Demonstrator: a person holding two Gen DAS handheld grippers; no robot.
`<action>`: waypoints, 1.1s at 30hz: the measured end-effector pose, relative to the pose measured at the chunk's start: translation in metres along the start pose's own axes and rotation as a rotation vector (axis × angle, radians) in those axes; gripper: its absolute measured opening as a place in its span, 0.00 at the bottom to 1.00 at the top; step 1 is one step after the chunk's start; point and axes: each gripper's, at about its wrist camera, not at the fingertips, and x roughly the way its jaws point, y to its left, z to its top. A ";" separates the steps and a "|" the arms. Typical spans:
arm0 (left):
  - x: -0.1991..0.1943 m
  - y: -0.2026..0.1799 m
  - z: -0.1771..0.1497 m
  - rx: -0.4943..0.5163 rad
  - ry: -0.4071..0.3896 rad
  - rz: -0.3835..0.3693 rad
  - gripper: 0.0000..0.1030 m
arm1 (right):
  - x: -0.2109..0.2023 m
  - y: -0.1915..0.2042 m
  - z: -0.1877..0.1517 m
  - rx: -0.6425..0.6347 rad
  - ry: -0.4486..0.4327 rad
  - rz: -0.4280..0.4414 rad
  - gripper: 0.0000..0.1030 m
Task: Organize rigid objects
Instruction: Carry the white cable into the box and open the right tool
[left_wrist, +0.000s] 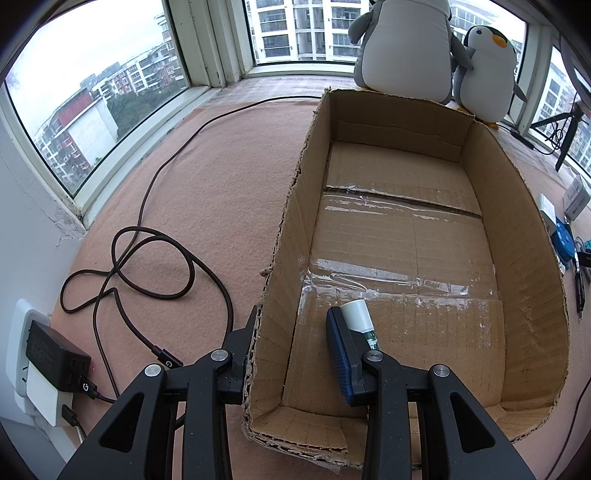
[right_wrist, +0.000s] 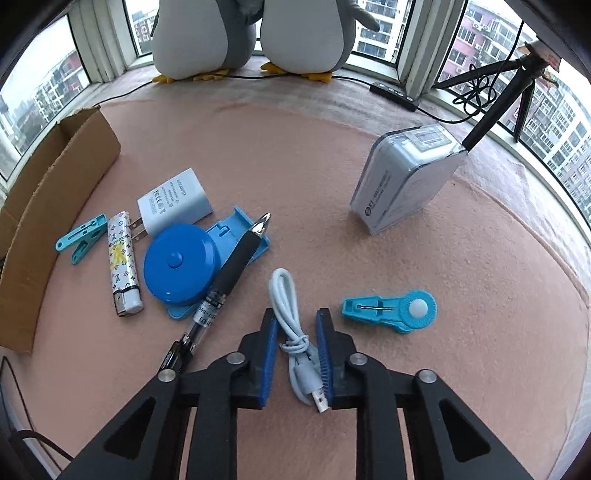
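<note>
An open cardboard box (left_wrist: 524, 236) lies on the pink felt; its side also shows in the right wrist view (right_wrist: 44, 206). My left gripper (left_wrist: 295, 339) is open and straddles the box's near left wall. A small white-capped tube (left_wrist: 356, 315) lies on the box floor beside my right fingertip (left_wrist: 338, 350). My right gripper (right_wrist: 297, 347) is open around a coiled white USB cable (right_wrist: 293, 332) on the felt. Nearby lie a pen (right_wrist: 229, 280), a blue tape measure (right_wrist: 179, 264), a lighter (right_wrist: 122, 262), a white charger (right_wrist: 175, 201), and two blue clips (right_wrist: 83, 238) (right_wrist: 393, 308).
A clear plastic box (right_wrist: 402, 181) stands at the right. Two plush penguins (right_wrist: 251, 33) sit by the window. A dark cable (left_wrist: 147, 258) loops to a wall plug (left_wrist: 55, 358) at left. A tripod (right_wrist: 517, 85) stands at the far right.
</note>
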 end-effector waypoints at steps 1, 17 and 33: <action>0.000 0.000 0.000 0.000 0.000 0.000 0.35 | 0.000 0.000 0.000 0.005 0.003 0.005 0.12; 0.000 0.000 0.000 0.002 -0.001 0.001 0.35 | -0.071 0.048 -0.004 0.109 -0.141 0.186 0.11; 0.000 -0.002 0.001 -0.004 -0.004 0.000 0.35 | -0.086 0.200 0.044 -0.050 -0.184 0.449 0.12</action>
